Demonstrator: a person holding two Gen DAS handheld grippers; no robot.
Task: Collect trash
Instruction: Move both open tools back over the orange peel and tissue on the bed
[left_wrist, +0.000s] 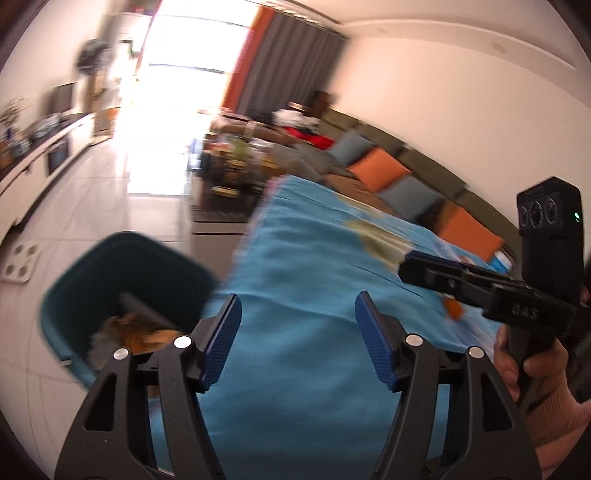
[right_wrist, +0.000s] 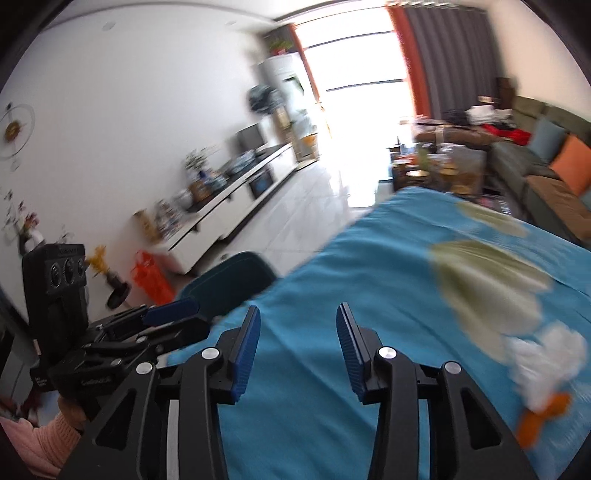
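Note:
My left gripper (left_wrist: 297, 302) is open and empty, over the near left edge of a table under a blue cloth (left_wrist: 314, 240). Left of it, on the floor, stands a teal bin (left_wrist: 74, 295) holding orange-brown scraps (left_wrist: 136, 332). My right gripper (right_wrist: 299, 314) is also open and empty, above the cloth (right_wrist: 369, 258). On the cloth to its right lie a white crumpled tissue (right_wrist: 546, 362), an orange peel piece (right_wrist: 539, 417) and blurred pale green scraps (right_wrist: 491, 280). The bin (right_wrist: 229, 280) shows past the table's left edge.
A sofa (left_wrist: 373, 147) with orange and blue cushions runs along the right wall. A cluttered coffee table (left_wrist: 229, 173) stands beyond the blue table. A low white cabinet (right_wrist: 236, 206) lines the left wall, an orange bag (right_wrist: 151, 277) on the floor beside it.

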